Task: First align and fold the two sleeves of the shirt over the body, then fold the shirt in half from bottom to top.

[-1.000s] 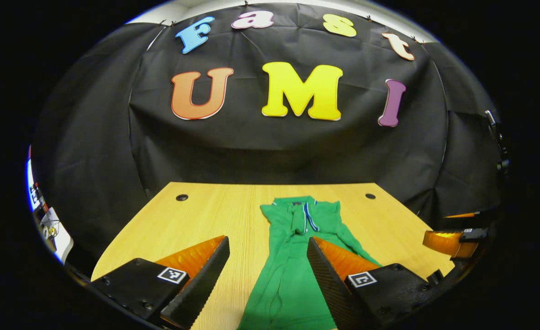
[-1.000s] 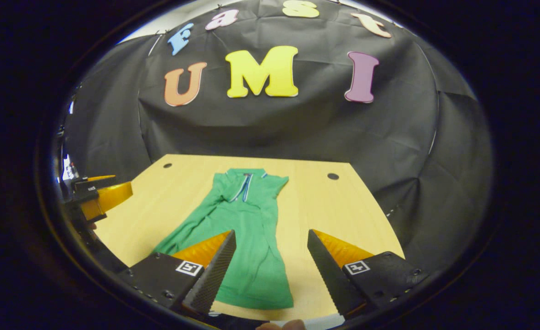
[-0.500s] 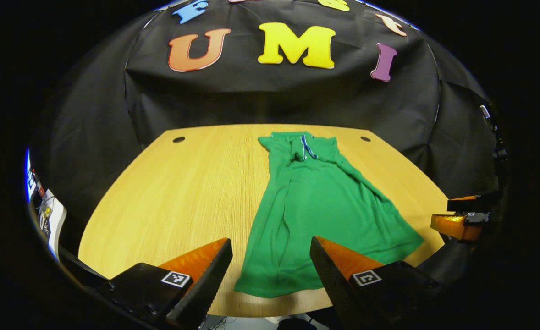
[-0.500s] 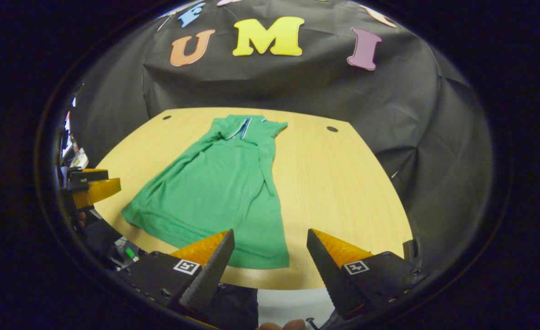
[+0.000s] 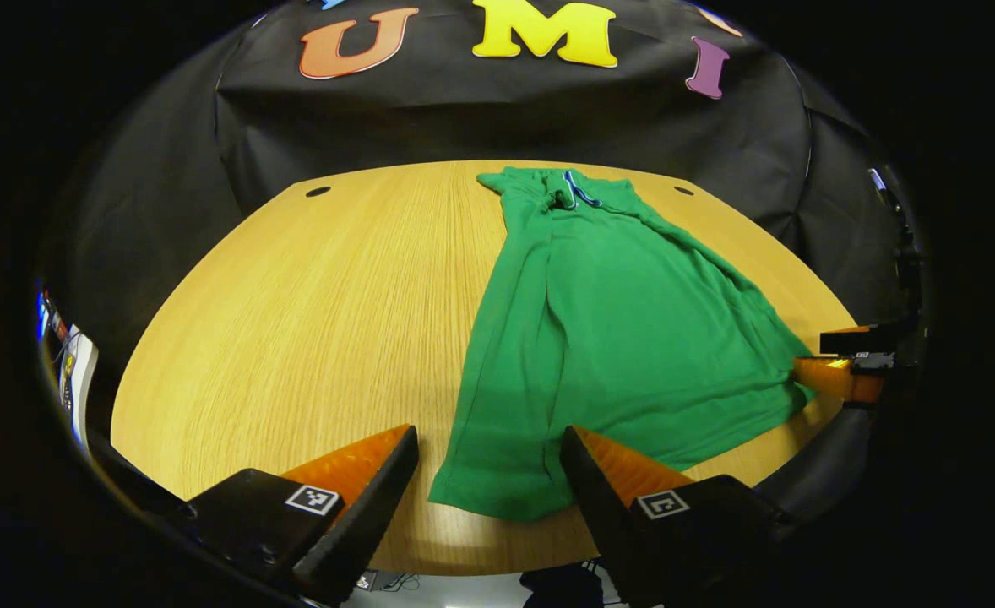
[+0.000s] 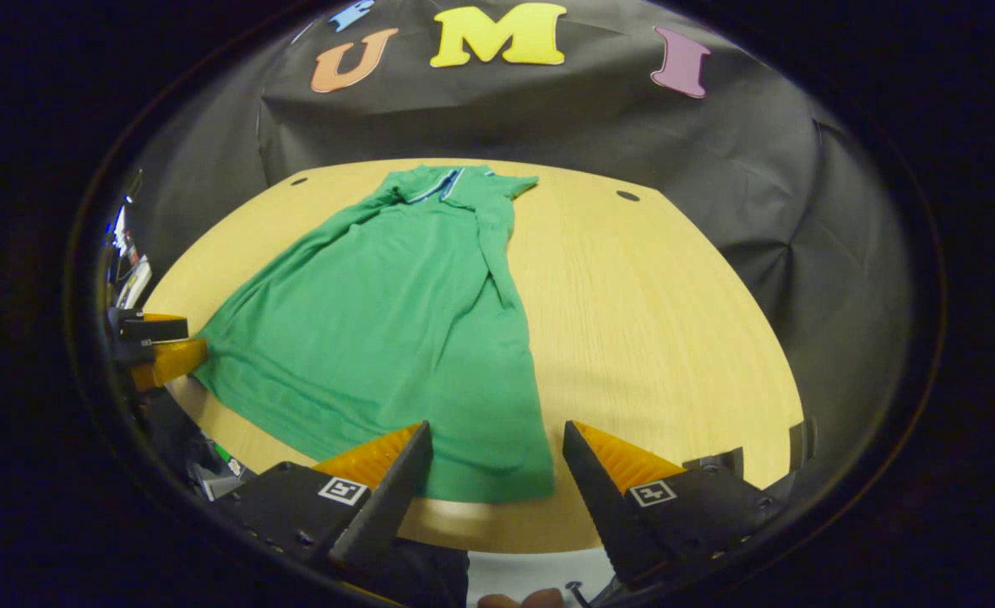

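A wooden table (image 5: 295,279) carries the green shirt (image 5: 616,338), spread lengthwise, collar at twelve o'clock, hem at six. The left gripper (image 5: 489,473) gapes wide, empty, over the hem's left corner. The right gripper (image 6: 493,469) also gapes wide, empty, over the right corner.
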